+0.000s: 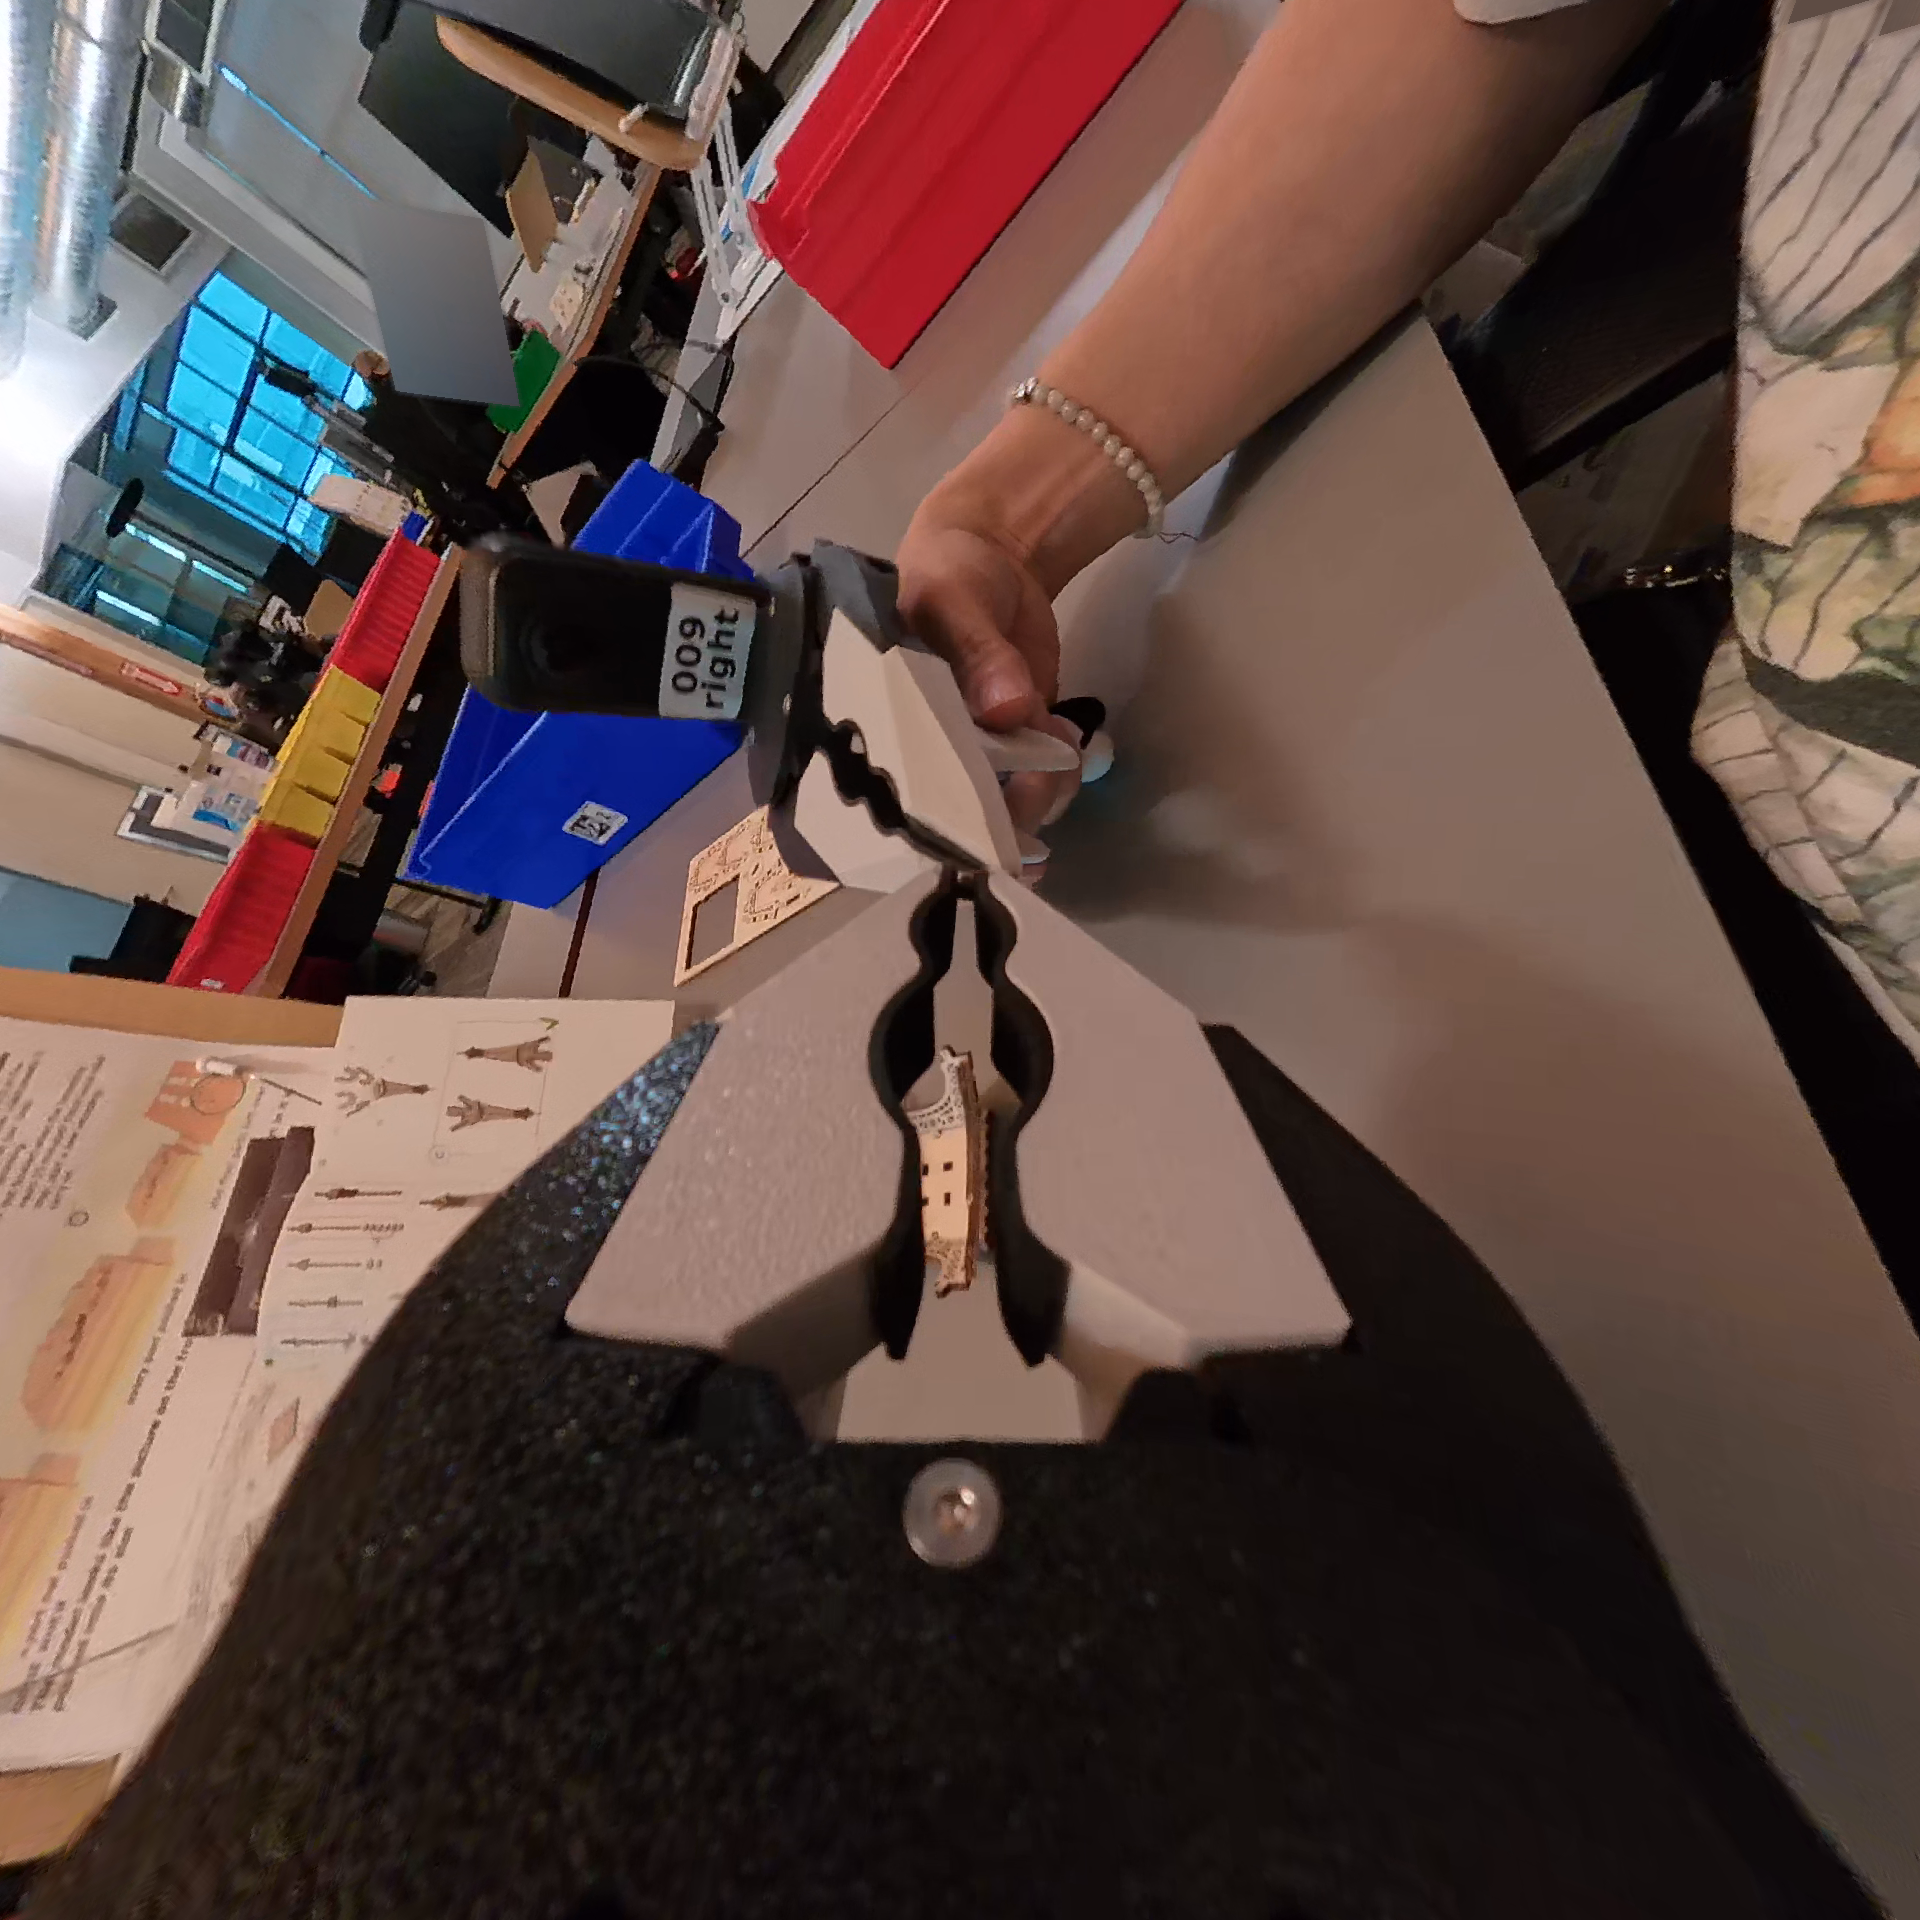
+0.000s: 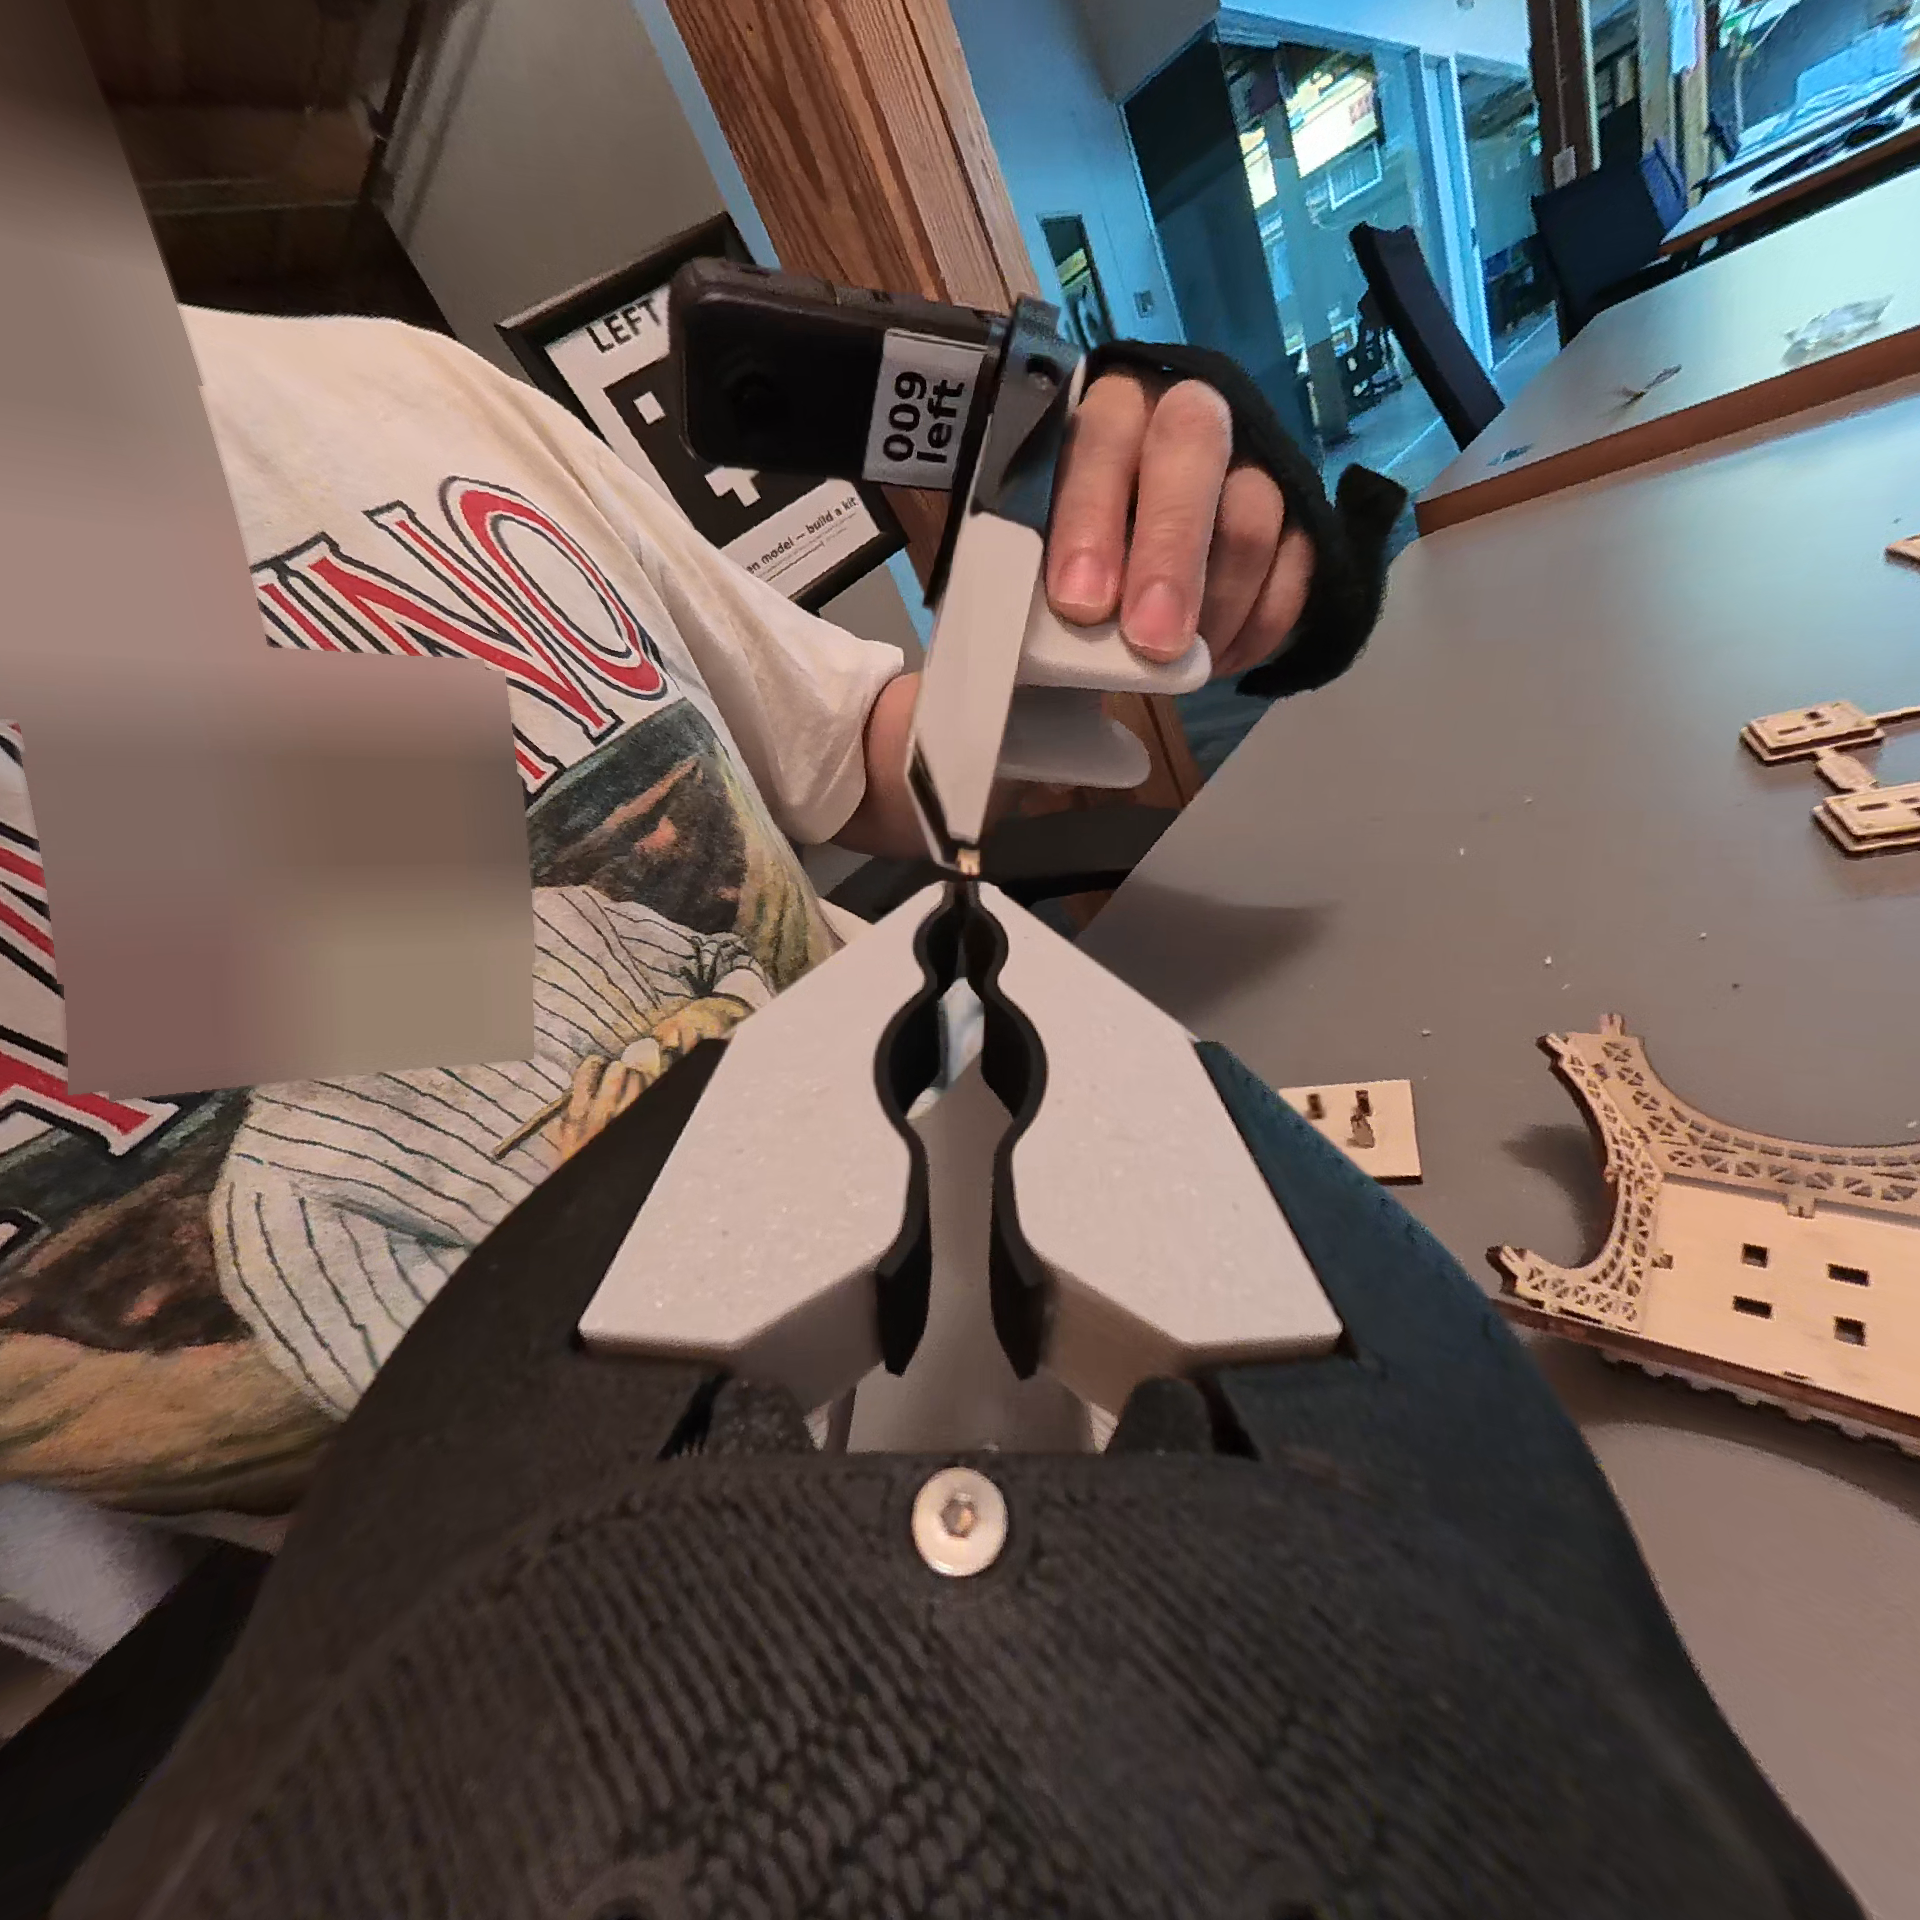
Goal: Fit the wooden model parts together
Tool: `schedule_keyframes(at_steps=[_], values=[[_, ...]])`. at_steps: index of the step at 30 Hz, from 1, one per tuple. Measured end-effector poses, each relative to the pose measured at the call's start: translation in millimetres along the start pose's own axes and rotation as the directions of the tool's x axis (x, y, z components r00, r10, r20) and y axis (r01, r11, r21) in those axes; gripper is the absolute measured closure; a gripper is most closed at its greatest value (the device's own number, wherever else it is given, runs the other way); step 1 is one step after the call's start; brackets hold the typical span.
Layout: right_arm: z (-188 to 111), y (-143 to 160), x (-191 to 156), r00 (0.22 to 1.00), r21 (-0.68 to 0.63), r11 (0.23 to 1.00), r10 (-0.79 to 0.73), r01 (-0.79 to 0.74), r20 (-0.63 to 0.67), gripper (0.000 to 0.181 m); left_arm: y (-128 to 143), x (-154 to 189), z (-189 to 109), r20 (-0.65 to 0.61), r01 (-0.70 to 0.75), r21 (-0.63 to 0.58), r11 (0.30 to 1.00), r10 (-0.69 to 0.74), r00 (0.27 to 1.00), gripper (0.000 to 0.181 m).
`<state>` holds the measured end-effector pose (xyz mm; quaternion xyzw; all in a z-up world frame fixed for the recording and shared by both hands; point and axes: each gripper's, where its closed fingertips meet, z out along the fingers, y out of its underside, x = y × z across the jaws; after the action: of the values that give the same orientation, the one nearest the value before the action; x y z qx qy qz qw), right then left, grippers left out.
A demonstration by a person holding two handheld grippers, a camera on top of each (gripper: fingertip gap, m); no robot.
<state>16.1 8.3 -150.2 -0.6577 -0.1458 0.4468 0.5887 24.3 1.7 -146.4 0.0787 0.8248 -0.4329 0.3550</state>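
My left gripper [image 1: 961, 883] and right gripper [image 2: 953, 891] are both shut and meet tip to tip above the grey table [image 1: 1403, 935]. A tiny pale wooden part [image 2: 967, 860] is pinched where the tips meet; it is too small to make out its shape. The right gripper also shows in the left wrist view [image 1: 971, 868], and the left gripper in the right wrist view [image 2: 961, 847]. A flat wooden tower base with lattice legs and square holes [image 2: 1714, 1247] lies on the table; it shows through the gap between my left fingers [image 1: 951, 1174].
A small square wooden plate [image 2: 1356, 1127] and linked wooden pieces [image 2: 1829, 769] lie on the table. An instruction sheet [image 1: 208, 1247], a wooden sheet with cut-outs [image 1: 748, 894], a blue bin [image 1: 582, 769] and a red box [image 1: 935, 156] are farther off. The person's torso [image 2: 416, 935] is close. The grippers are tip to tip, or close to it. The small square wooden plate [image 2: 1356, 1127] is about 11 cm from my right fingertips.
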Motion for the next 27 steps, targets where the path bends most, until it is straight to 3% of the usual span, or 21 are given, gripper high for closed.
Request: schedule_keyframes(at_steps=[4,10,17,23,27], values=[[1,1,2,1.0,-0.008,1.0,-0.017,0.017,-0.019,0.181,4,0,0,0.006,-0.006,-0.007,1.0,0.006,1.0,0.181],[-2,-5,4,0.995,0.059,0.994,0.094,-0.095,0.017,0.174,-2,0,-1,0.004,-0.029,0.016,0.999,0.029,1.0,0.181],[0,-5,1,0.996,0.057,0.995,0.083,-0.084,0.03,0.181,0,1,0,0.002,-0.04,0.011,0.999,0.04,0.999,0.181],[-3,-10,8,0.999,0.064,0.998,-0.012,0.015,-0.047,0.181,8,-8,-1,0.051,0.03,-0.022,0.999,-0.029,0.998,0.176],[-5,-18,19,0.964,0.064,0.977,-0.189,0.204,-0.185,0.181,20,-13,-2,0.062,0.184,-0.066,0.981,-0.18,0.982,0.173]])
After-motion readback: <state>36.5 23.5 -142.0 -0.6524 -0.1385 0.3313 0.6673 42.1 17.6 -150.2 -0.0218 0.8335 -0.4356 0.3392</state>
